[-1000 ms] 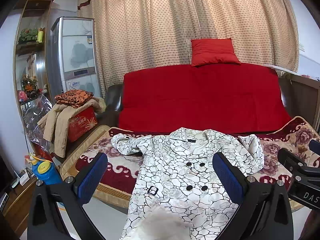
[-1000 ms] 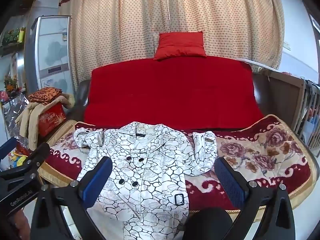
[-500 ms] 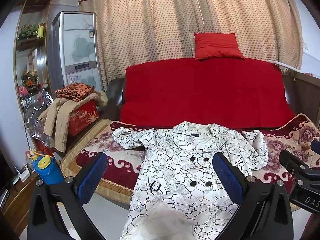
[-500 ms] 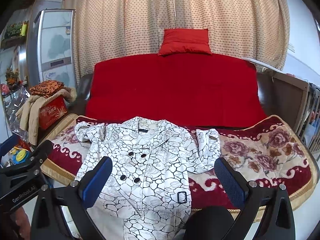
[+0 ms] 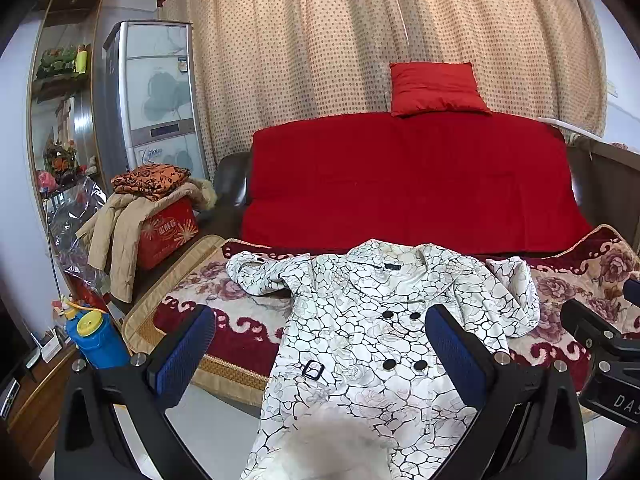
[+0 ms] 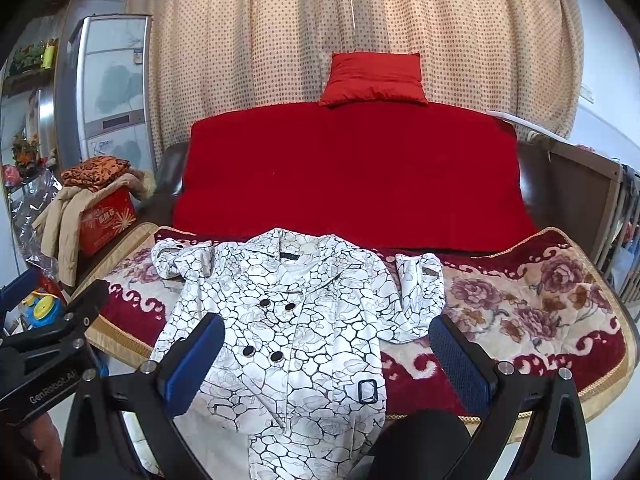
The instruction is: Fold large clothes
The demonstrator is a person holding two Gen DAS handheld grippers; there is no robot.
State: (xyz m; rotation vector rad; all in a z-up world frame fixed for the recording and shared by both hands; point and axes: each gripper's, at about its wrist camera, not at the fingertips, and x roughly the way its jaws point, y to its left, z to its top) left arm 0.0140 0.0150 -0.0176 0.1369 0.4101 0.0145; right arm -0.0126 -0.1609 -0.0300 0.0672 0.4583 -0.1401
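A white coat (image 5: 372, 320) (image 6: 292, 320) with a black crackle pattern and dark buttons lies front-up on the sofa seat, collar toward the backrest. Its hem hangs over the front edge. Both sleeves are bunched beside the shoulders. My left gripper (image 5: 320, 344) hovers open in front of the coat's lower half, its blue pads well apart and empty. My right gripper (image 6: 326, 348) is open too, held above the hem, touching nothing. Each gripper's black frame shows at the edge of the other's view.
The sofa has a red cover (image 5: 412, 184) and a floral seat blanket (image 6: 532, 304), with a red cushion (image 5: 436, 88) on the backrest. At the left stand a red box (image 5: 166, 236) draped with clothes, a blue bottle (image 5: 98, 338) and a tall appliance (image 5: 156, 100).
Both grippers have dropped slightly and edged toward the coat, so it sits lower and larger in both views. The coat itself has not moved.
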